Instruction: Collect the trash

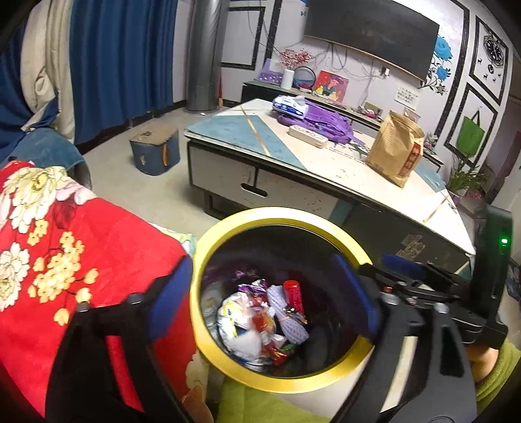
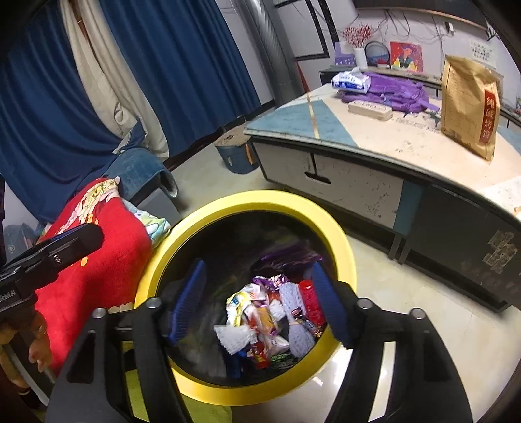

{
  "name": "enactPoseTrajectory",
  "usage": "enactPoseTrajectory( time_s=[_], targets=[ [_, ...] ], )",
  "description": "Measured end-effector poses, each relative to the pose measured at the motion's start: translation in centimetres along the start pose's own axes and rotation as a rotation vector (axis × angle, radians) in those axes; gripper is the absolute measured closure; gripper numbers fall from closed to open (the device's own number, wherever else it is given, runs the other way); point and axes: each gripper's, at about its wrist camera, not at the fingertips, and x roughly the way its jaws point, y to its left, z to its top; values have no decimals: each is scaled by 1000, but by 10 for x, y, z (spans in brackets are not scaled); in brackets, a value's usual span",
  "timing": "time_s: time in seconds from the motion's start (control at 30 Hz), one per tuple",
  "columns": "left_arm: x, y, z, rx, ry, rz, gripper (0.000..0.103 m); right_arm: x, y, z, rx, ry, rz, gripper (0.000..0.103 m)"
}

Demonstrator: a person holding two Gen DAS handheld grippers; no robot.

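Angling both tongs [image 1: 263,302] [image 2: 260,306] downward, parted, above bin [image 2: 342,247]

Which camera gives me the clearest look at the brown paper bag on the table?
Right wrist: the brown paper bag stands large and sharp, its red label readable. The left wrist view also shows the whole bag, but smaller, farther off, label at an angle.

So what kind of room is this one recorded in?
Most likely a home living room: a wall-mounted TV above a low cabinet, a coffee table with drawers, blue curtains, and a yellow-rimmed trash bin.
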Motion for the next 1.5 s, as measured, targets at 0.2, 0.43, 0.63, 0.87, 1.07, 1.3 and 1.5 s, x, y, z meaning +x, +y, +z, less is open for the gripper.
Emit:
enactPoseTrajectory(
  time_s=[0.2, 0.43, 0.63, 0.87, 1.07, 1.3, 1.5],
  targets=[
    [-12, 13, -3, -21, -30, 59, 11, -15, 11, 0, -59, -62, -8, 16],
    [-36, 34, -8, -61, -73, 117, 11, -35, 28, 1, -82, -119, -19, 7],
    [-70, 49, -20, -59, -133, 176, 11, -51, 57, -5, -121, -158, -21, 6],
    [-114, 66, -43, -53, -198, 236, 11, -74, 106, -21, -201, -259, -35, 6],
    [-152, 79, -67, -73, -262, 264, 11, -98, 150, -38, -277, -420, -60, 6],
    [-196, 89, -94, -77, -361, 302, 11, -122, 176, -56, -289, -536, -32, 6],
    [-214, 94, -110, -111, -399, 292, 11, -131, 188, -72, -323, -579, 15, 6]
  ],
)
